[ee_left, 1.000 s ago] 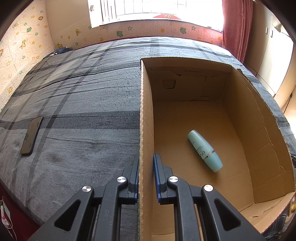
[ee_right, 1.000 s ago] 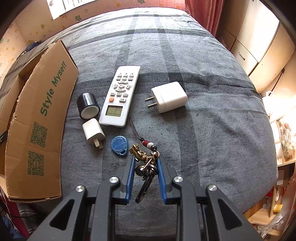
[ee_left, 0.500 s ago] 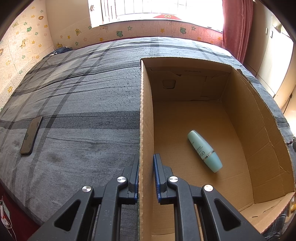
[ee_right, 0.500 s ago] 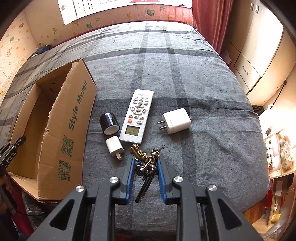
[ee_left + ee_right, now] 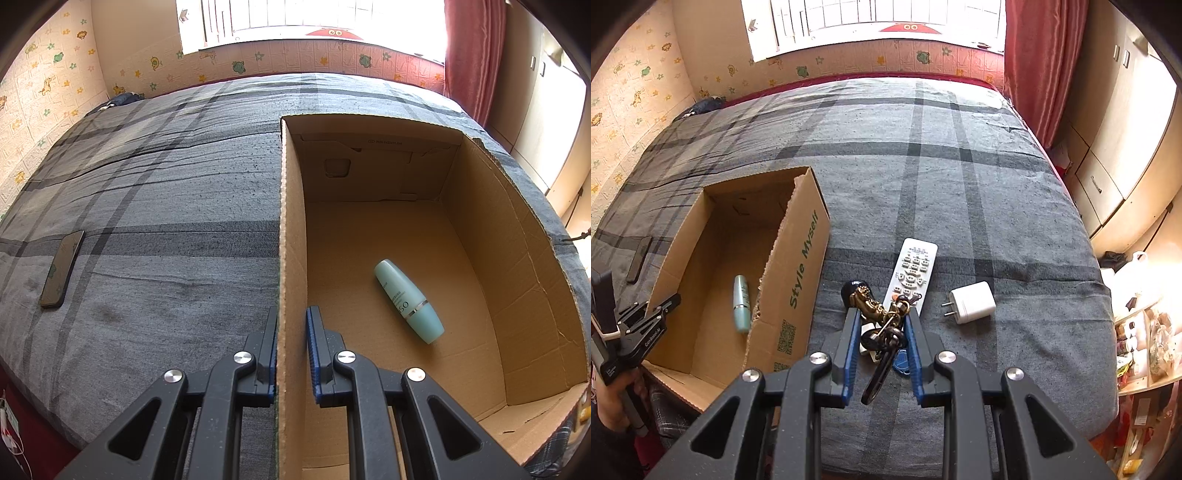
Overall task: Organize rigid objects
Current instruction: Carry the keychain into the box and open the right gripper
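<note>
While we carry the key bunch clamped in our right hand-held gripper, the brass charm and rings sit between the blue pads and the black key hangs loose below them, clear of the bed. Our left hand-held gripper is closed on the near end of the left wall of the cardboard box, pinching the board edge and steadying it at the bed's near left corner.

To do this well, we judge we should bring the keys over the box's torn right wall, low enough that the dangling key does not swing, and let go only once the bunch is above the bare floor of the box, beside the green bottle already lying there. The loose key could snag the ragged cardboard rim, so a clear pass above it matters.

Beyond our right pads, a blue tag and a black cylinder lie partly hidden, then the white remote and a white charger just beside it. A dark phone rests near the bed's left edge.
</note>
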Demonstrator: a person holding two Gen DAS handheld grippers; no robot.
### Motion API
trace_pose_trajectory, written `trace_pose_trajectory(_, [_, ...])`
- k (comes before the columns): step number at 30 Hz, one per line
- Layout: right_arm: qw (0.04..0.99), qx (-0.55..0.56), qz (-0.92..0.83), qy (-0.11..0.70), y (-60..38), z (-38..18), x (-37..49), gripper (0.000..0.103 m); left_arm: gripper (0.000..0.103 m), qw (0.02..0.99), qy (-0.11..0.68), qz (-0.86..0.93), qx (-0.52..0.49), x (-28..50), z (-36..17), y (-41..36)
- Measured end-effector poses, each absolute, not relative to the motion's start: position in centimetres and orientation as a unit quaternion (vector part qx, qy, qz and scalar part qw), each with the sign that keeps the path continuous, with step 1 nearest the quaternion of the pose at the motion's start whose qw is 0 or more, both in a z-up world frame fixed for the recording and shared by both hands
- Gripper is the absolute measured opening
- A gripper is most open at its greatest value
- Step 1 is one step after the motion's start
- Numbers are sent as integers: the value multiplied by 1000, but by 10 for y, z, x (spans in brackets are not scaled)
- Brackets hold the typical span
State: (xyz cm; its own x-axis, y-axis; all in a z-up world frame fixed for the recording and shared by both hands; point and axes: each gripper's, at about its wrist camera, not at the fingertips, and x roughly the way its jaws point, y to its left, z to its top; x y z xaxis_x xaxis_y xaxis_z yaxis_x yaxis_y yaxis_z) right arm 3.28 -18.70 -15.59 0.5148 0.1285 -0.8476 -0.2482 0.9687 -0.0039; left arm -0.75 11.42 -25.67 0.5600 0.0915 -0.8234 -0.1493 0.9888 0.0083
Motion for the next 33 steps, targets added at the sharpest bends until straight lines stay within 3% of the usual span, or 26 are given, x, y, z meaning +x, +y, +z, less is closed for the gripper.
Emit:
trace_pose_trajectory(12, [868, -85, 179, 455, -117, -135, 48, 23, 14, 882, 464, 68, -32, -7, -257, 115])
trace_pose_trajectory(15, [864, -93, 195, 454, -99, -136, 52, 15, 14, 882, 465, 68, -30, -8, -258, 115])
trace_pose_trajectory(33, [811, -114, 255, 514, -20, -196, 84, 14, 14, 882, 465, 68, -31, -7, -258, 114])
